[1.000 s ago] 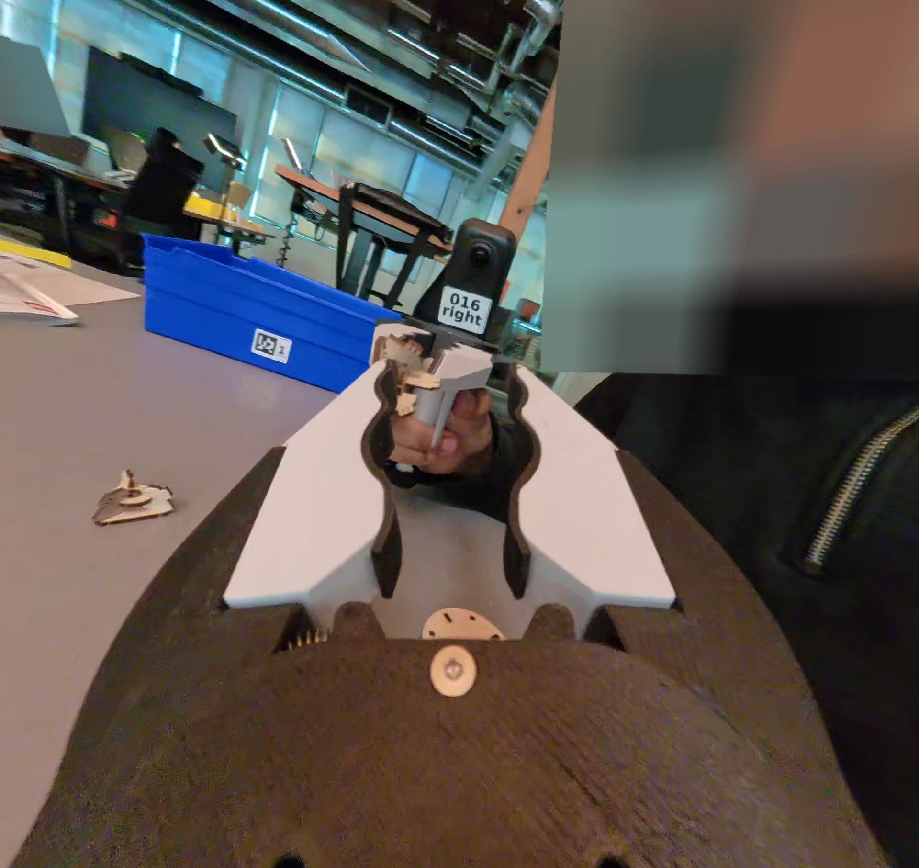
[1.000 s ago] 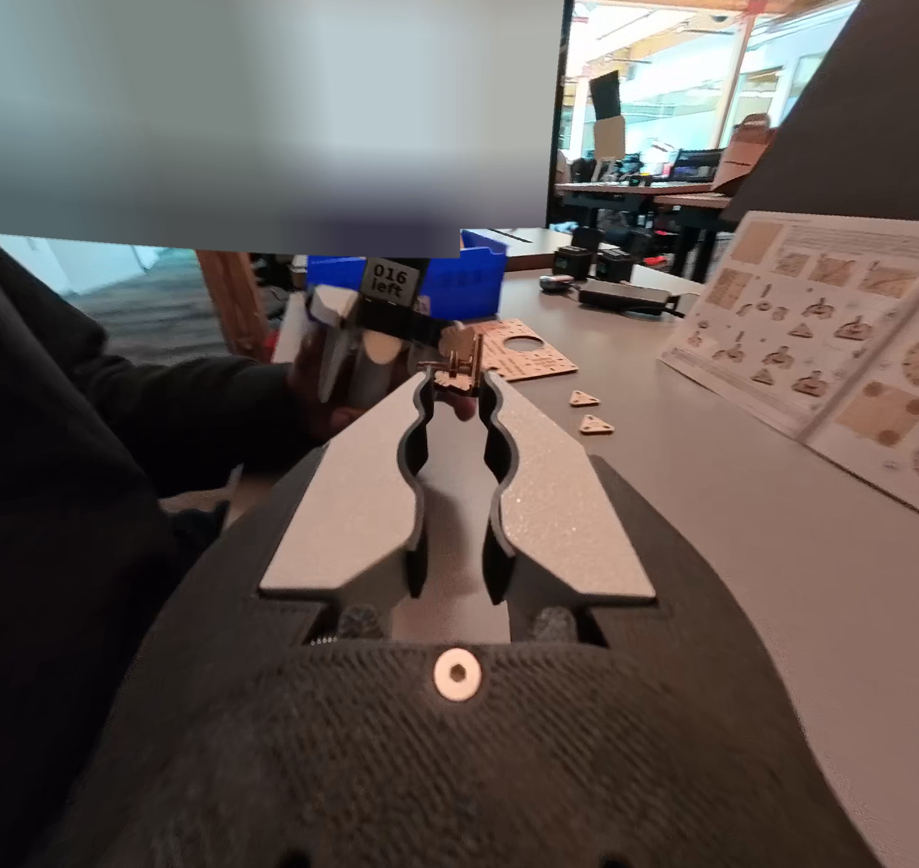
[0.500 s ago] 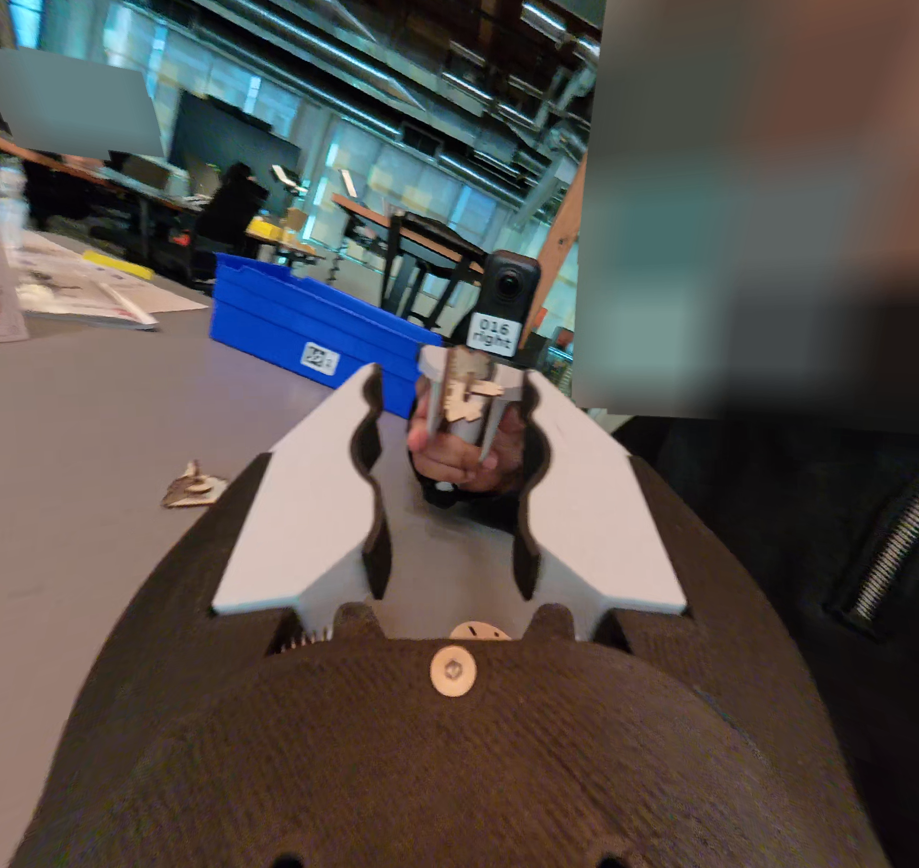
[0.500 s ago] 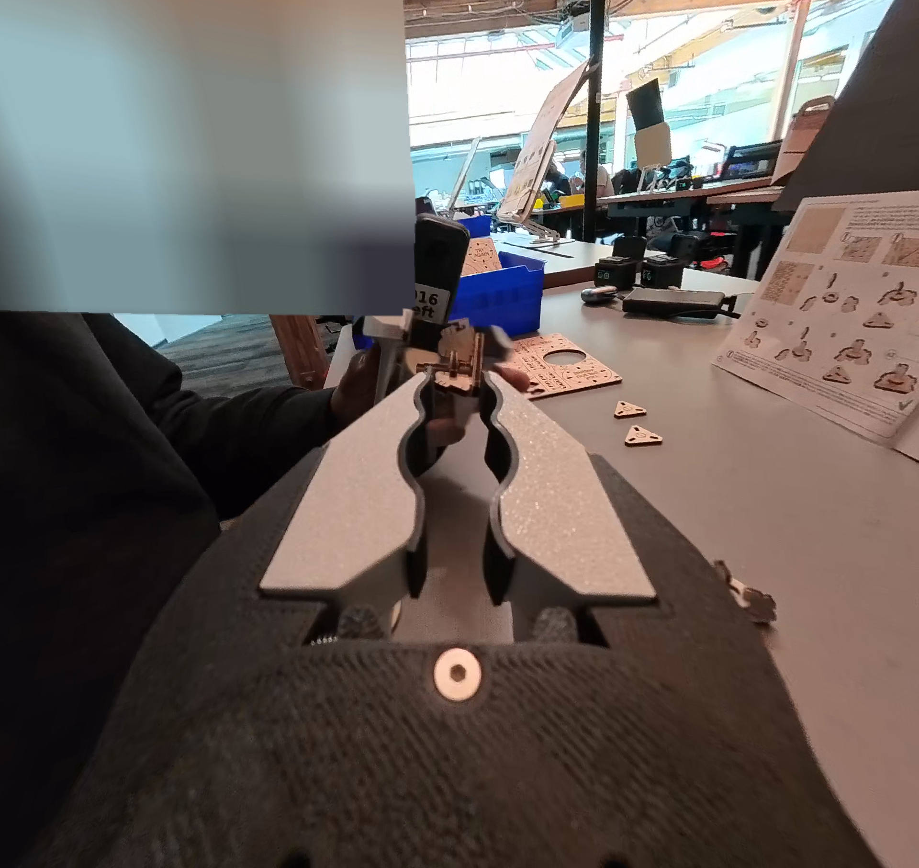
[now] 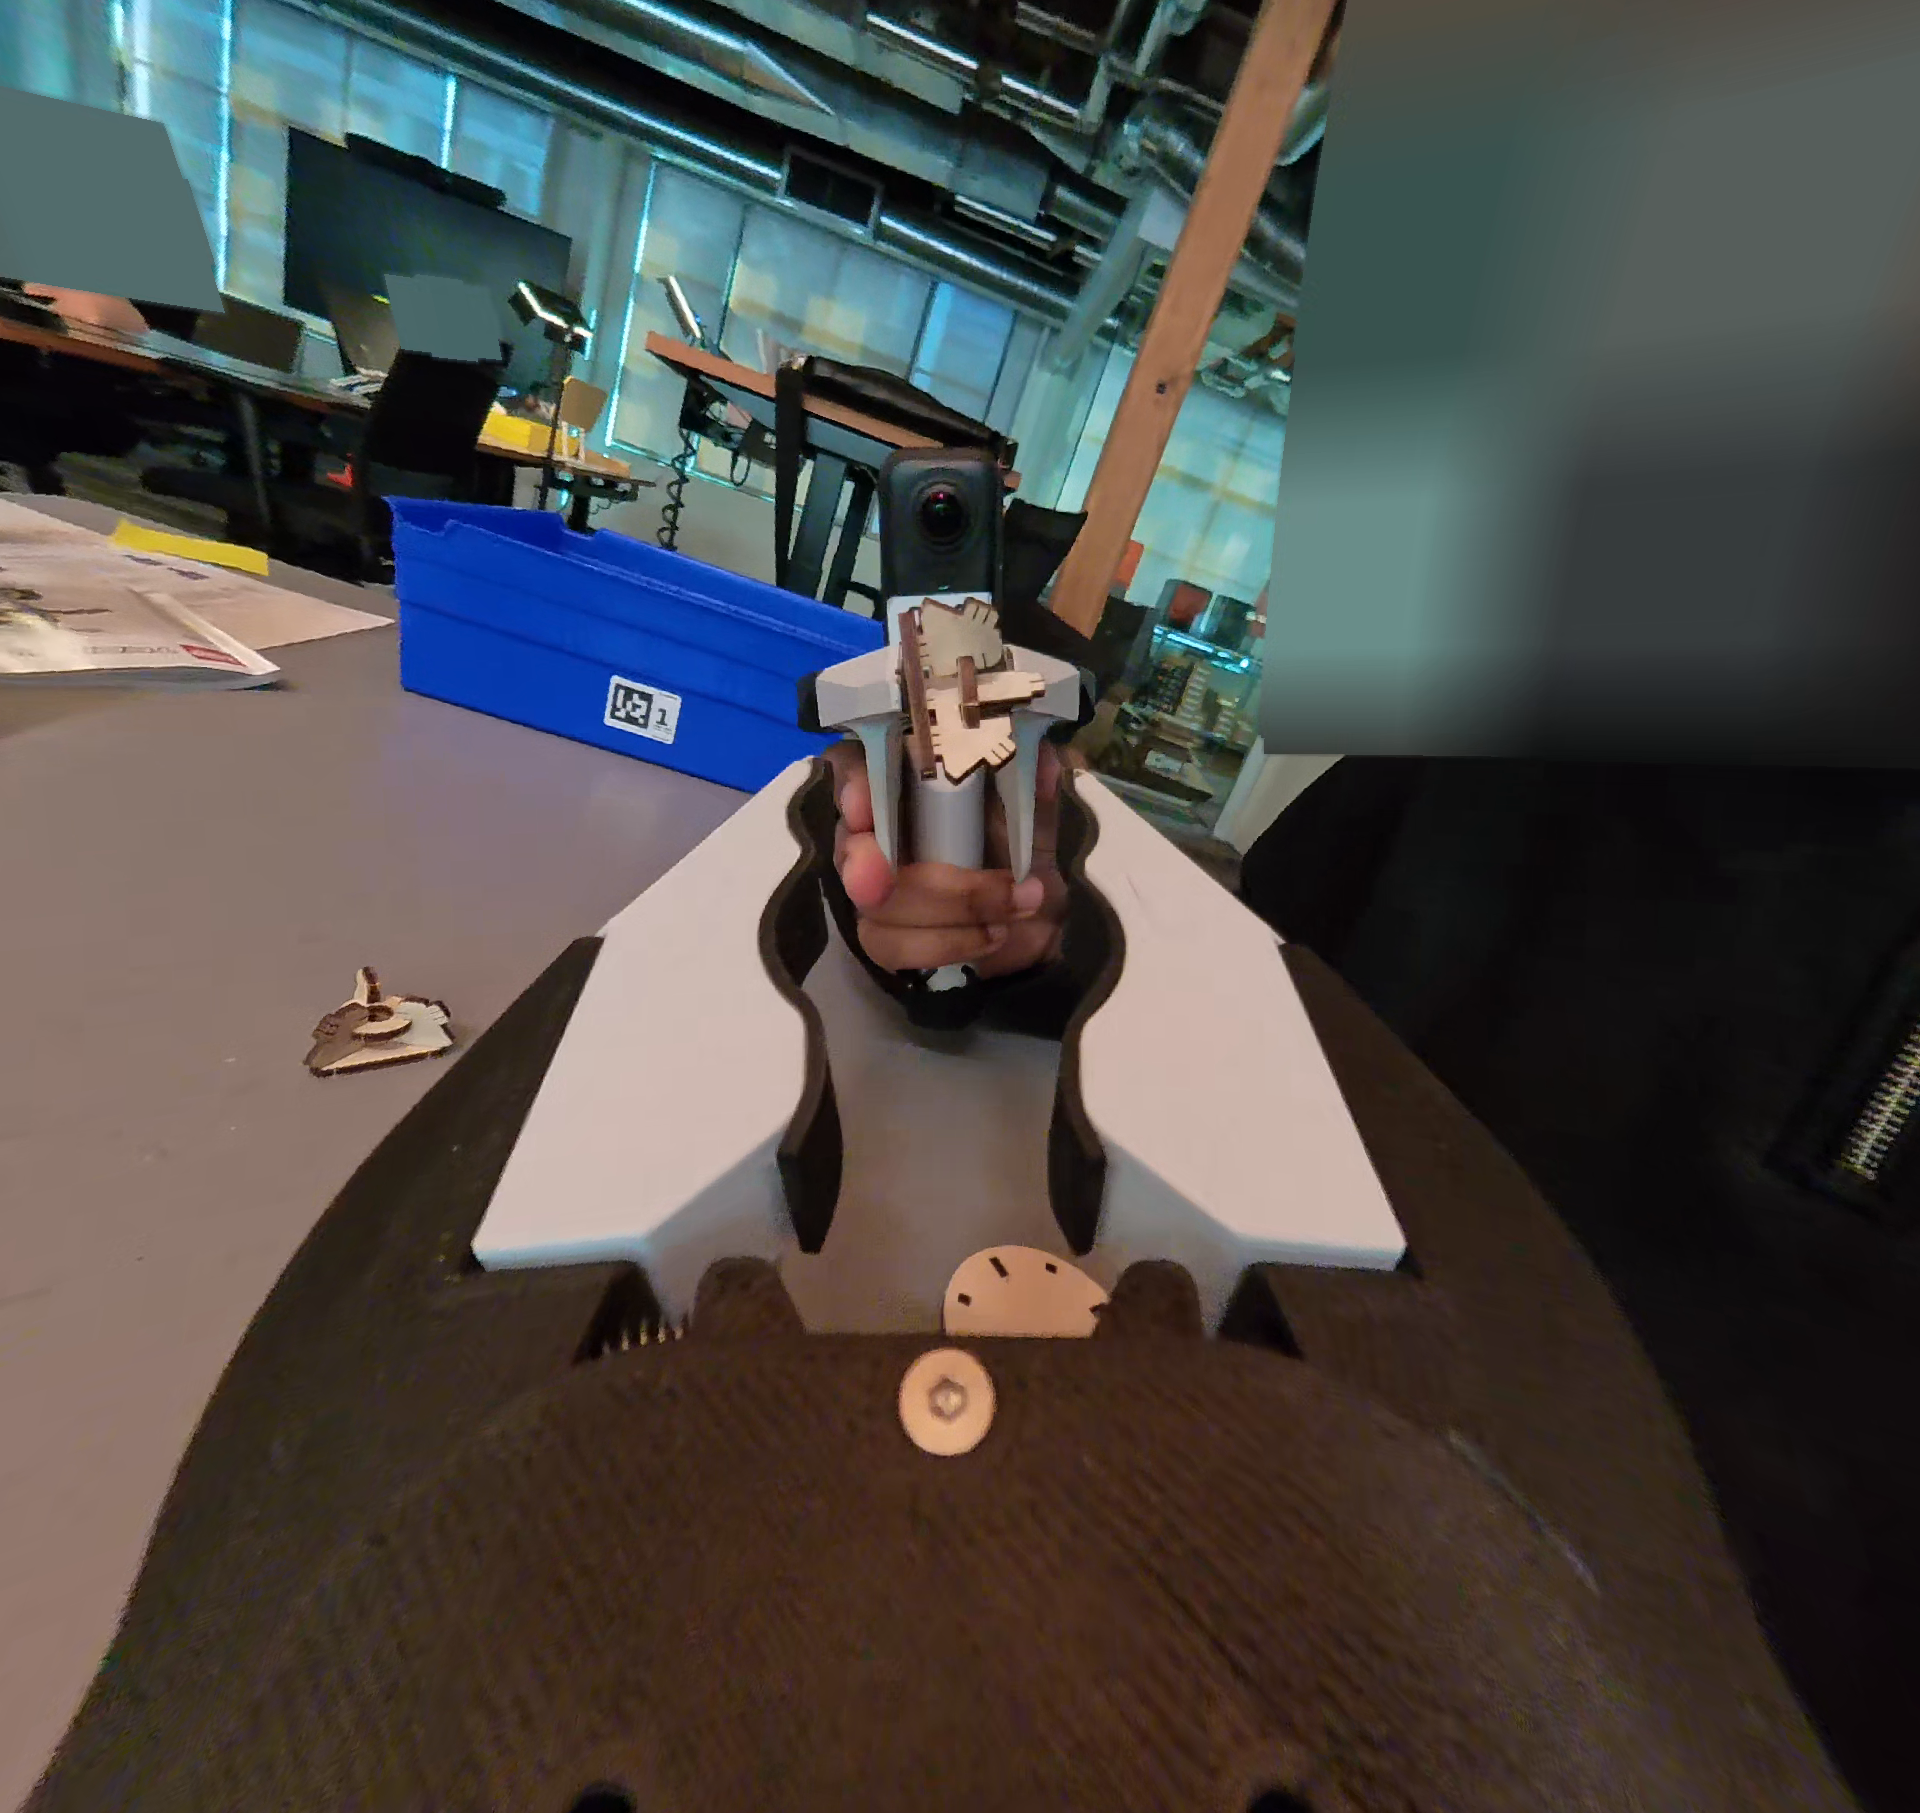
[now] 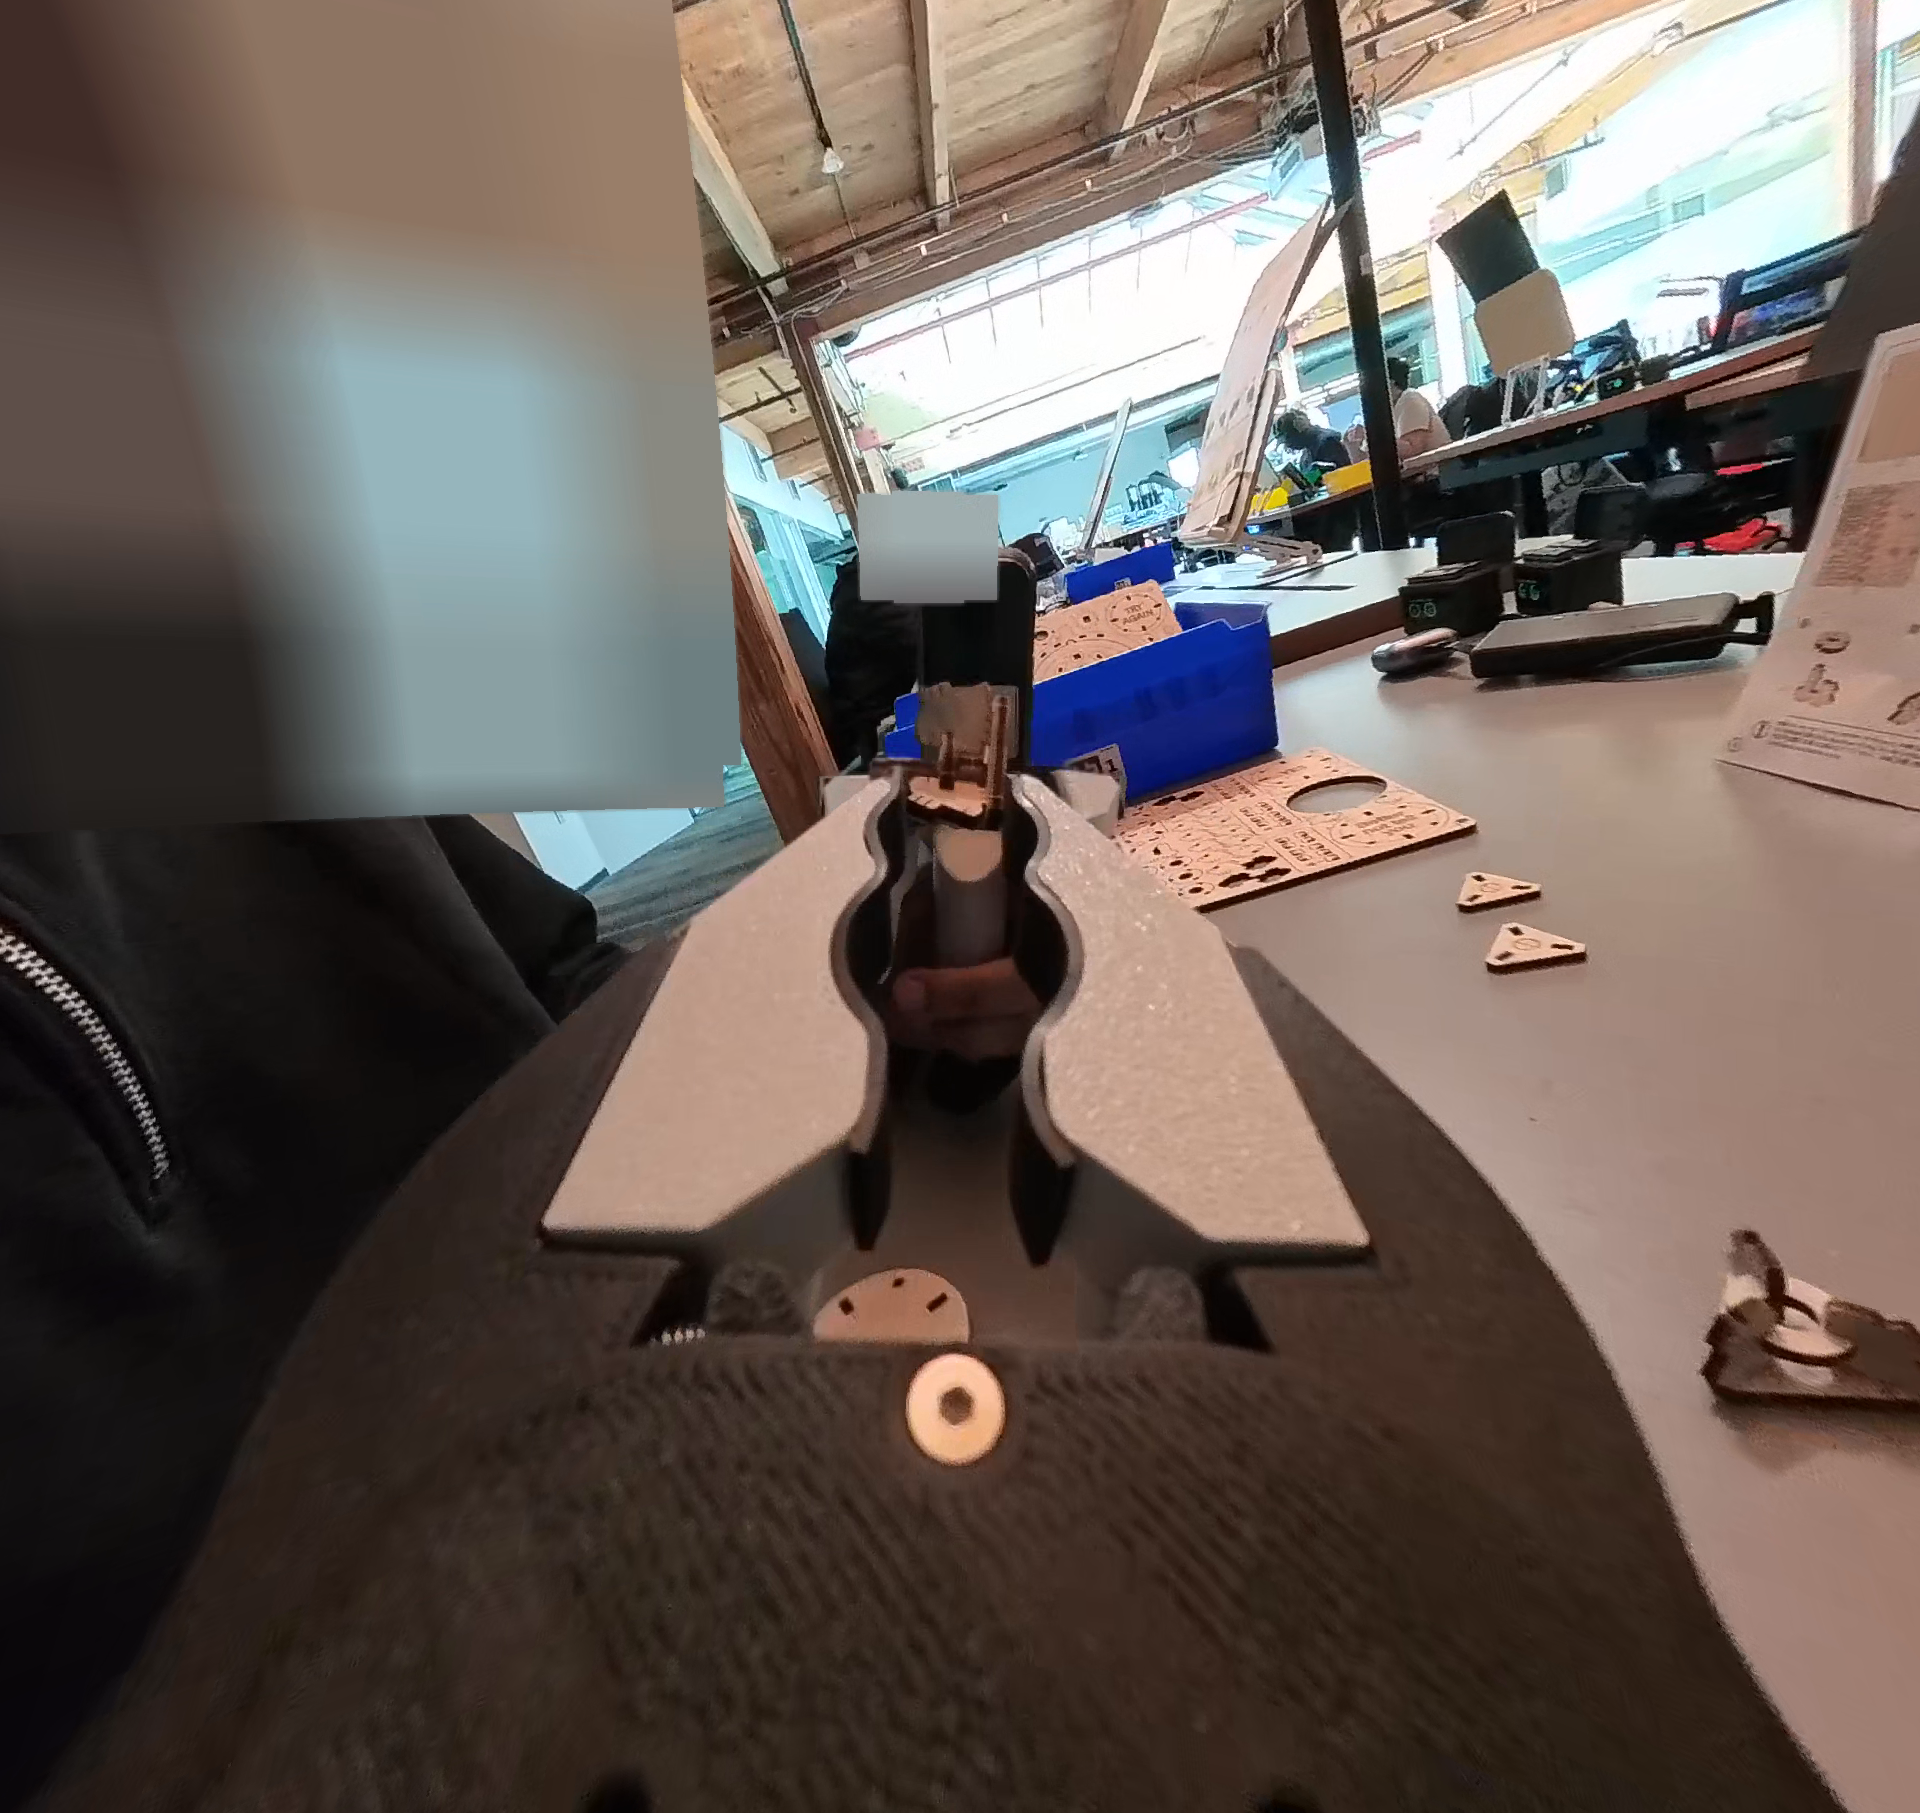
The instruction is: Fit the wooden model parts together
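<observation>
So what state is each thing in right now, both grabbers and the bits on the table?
Left gripper: open, holding nothing.
Right gripper: closed on a small wooden assembly, held up off the table.
Blue bin: upright, open-topped.
Wooden sheet: flat, pieces punched out.
Two triangle pieces: lying flat, apart.

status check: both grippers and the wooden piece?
Right gripper clamped on small wooden assembly, raised off the table. Left gripper open, empty, facing it. Second wooden assembly lies on grey table.

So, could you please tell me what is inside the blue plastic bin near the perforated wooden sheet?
In the blue plastic bin, a pale laser-cut wooden sheet leans, sticking up above the rim. The bin's walls hide whatever lies lower down inside.
</observation>
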Action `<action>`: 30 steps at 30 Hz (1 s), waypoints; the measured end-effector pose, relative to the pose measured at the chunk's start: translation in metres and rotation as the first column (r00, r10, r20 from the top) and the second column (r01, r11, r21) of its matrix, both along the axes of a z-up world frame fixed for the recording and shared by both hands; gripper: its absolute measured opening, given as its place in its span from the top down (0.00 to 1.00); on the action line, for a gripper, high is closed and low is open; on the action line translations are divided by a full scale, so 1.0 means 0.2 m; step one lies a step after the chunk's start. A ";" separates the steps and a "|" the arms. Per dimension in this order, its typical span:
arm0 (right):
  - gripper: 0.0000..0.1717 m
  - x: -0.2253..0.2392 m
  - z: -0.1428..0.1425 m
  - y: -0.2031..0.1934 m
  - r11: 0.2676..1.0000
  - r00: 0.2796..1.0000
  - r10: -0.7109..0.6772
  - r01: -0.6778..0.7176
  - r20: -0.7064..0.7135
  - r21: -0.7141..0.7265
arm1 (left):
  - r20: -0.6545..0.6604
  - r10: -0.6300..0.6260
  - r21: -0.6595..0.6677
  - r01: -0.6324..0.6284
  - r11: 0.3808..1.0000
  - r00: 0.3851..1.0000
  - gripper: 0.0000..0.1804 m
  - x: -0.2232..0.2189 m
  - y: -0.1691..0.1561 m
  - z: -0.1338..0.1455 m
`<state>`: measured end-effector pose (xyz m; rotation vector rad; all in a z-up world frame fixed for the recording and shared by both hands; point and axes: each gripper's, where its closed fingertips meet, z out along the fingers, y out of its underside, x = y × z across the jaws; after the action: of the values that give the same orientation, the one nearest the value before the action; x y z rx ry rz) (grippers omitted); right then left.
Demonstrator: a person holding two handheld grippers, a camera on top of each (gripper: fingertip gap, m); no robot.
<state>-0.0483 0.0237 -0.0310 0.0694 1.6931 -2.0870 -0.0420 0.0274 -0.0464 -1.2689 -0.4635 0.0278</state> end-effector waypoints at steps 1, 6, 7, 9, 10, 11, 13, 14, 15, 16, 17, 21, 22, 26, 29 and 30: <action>0.91 0.00 0.00 0.00 1.000 1.000 -0.001 0.001 -0.009 0.004 | -0.008 0.003 -0.008 -0.003 1.000 1.000 0.77 0.00 0.00 0.00; 0.91 0.02 -0.01 -0.02 1.000 1.000 -0.003 0.003 -0.030 0.007 | -0.046 0.004 0.012 -0.004 1.000 0.999 0.90 0.02 -0.02 0.03; 0.91 0.02 -0.01 -0.02 1.000 0.999 -0.003 0.003 -0.031 0.005 | -0.048 0.004 0.015 -0.003 1.000 0.999 0.90 0.02 -0.02 0.03; 0.91 0.02 -0.01 -0.02 1.000 1.000 -0.002 0.003 -0.030 0.001 | -0.050 0.006 0.009 -0.005 1.000 0.999 0.90 0.02 -0.02 0.03; 0.91 0.02 -0.01 -0.02 1.000 1.000 -0.002 0.002 -0.028 -0.001 | -0.054 0.009 0.005 -0.009 1.000 0.998 0.90 0.02 -0.02 0.03; 0.91 0.02 -0.01 -0.02 1.000 1.000 0.000 0.000 -0.027 -0.003 | -0.059 0.011 0.005 -0.010 1.000 0.998 0.90 0.02 -0.02 0.03; 0.91 0.02 0.00 -0.02 1.000 0.999 -0.001 0.000 -0.032 -0.007 | -0.060 0.008 0.013 -0.008 1.000 0.998 0.90 0.03 -0.02 0.04; 0.91 0.02 0.00 -0.02 1.000 0.999 -0.002 0.002 -0.036 -0.009 | -0.060 0.007 0.017 -0.006 1.000 0.998 0.90 0.03 -0.02 0.04; 0.91 0.02 0.00 -0.02 1.000 0.999 -0.002 0.002 -0.039 -0.011 | -0.059 0.007 0.019 -0.006 1.000 0.998 0.90 0.03 -0.02 0.04; 0.91 0.03 0.00 -0.02 1.000 0.999 0.000 0.000 -0.038 -0.014 | -0.057 0.005 0.022 -0.004 1.000 0.998 0.89 0.03 -0.02 0.04; 0.91 0.03 0.00 -0.01 1.000 0.999 0.005 -0.006 -0.033 -0.018 | -0.055 0.000 0.026 0.002 1.000 0.998 0.89 0.03 -0.02 0.04; 0.91 0.03 0.01 -0.01 0.999 0.999 0.035 -0.035 0.004 -0.029 | -0.047 -0.017 0.039 0.019 0.999 0.999 0.89 0.03 -0.01 0.05; 0.91 0.03 0.01 -0.01 0.999 0.999 0.037 -0.037 0.007 -0.029 | -0.047 -0.015 0.037 0.017 0.999 0.999 0.89 0.03 0.00 0.05; 0.91 0.03 0.01 -0.02 0.999 1.000 0.029 -0.030 -0.005 -0.029 | -0.046 -0.015 0.032 0.016 0.999 0.999 0.89 0.03 0.00 0.04; 0.91 0.03 0.00 -0.02 0.999 1.000 0.023 -0.023 -0.009 -0.028 | -0.050 -0.010 0.034 0.012 0.999 0.999 0.90 0.03 -0.01 0.05; 0.91 0.03 0.00 -0.02 0.999 1.000 0.020 -0.020 -0.012 -0.028 | -0.052 -0.007 0.032 0.009 0.999 0.999 0.90 0.03 -0.01 0.05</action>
<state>-0.0421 0.0197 -0.0304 0.0315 1.6635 -2.1003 -0.0353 0.0255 -0.0370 -1.2354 -0.4129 0.0459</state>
